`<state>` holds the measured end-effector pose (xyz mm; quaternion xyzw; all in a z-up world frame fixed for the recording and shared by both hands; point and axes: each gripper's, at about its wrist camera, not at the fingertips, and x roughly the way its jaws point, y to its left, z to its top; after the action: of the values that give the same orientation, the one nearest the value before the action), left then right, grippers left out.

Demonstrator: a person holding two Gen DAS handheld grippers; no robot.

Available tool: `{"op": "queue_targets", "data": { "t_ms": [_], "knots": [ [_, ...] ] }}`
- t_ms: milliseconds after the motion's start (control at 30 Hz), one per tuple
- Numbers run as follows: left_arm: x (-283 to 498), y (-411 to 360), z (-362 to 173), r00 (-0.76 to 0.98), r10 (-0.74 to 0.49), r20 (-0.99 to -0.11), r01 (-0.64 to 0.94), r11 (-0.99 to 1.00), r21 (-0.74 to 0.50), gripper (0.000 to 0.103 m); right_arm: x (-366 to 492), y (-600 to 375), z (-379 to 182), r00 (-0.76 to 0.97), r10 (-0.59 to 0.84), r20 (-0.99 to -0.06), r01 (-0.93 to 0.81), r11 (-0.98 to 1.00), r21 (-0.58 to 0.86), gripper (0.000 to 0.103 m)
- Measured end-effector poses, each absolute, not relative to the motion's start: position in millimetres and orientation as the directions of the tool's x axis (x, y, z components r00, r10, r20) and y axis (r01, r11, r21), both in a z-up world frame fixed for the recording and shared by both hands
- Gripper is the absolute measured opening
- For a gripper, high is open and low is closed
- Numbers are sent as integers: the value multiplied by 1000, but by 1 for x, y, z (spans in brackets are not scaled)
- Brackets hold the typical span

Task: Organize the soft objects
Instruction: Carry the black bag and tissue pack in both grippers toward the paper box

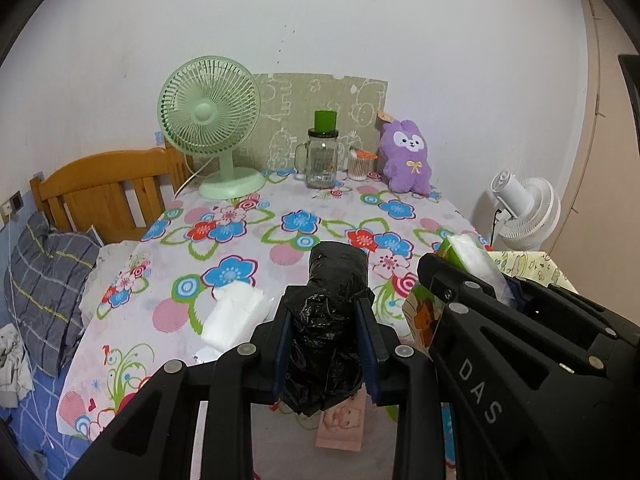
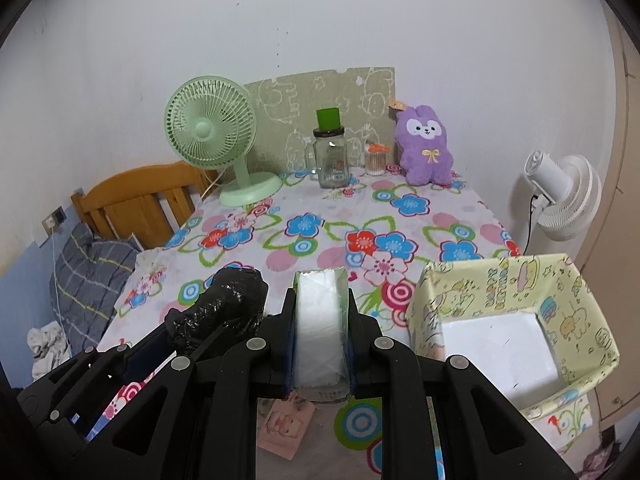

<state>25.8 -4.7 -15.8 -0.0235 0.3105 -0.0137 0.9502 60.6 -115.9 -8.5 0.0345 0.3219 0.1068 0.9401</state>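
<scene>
My left gripper (image 1: pixel 326 320) is shut on a roll of black plastic bags (image 1: pixel 334 280), lifted above the flowered tablecloth (image 1: pixel 256 248). The same black bag roll (image 2: pixel 228 304) shows at the lower left of the right wrist view. My right gripper (image 2: pixel 320 312) is shut on a white tissue pack (image 2: pixel 320 320) with a green edge, also held above the table. From the left wrist view that tissue pack (image 1: pixel 468 256) sticks out of the right gripper at the right. A second white tissue pack (image 1: pixel 234 316) lies on the cloth left of my left gripper. A purple plush rabbit (image 1: pixel 406 158) sits at the back.
An open yellow cartoon-print box (image 2: pixel 516 308) stands at the table's right edge. At the back are a green desk fan (image 1: pixel 212 128), a glass jar with a green cup on top (image 1: pixel 322 160) and a swab container (image 1: pixel 360 166). A pink card (image 2: pixel 286 426) lies below the grippers. A white floor fan (image 2: pixel 560 196) stands right; a bed left.
</scene>
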Motion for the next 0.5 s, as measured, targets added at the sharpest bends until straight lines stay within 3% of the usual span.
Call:
{"op": "queue_targets", "data": {
  "t_ms": [500],
  "knots": [
    [36, -49, 7, 829, -69, -555, 53, 998, -45, 30, 68, -160, 17, 805, 198, -560, -160, 980, 117, 22]
  ]
}}
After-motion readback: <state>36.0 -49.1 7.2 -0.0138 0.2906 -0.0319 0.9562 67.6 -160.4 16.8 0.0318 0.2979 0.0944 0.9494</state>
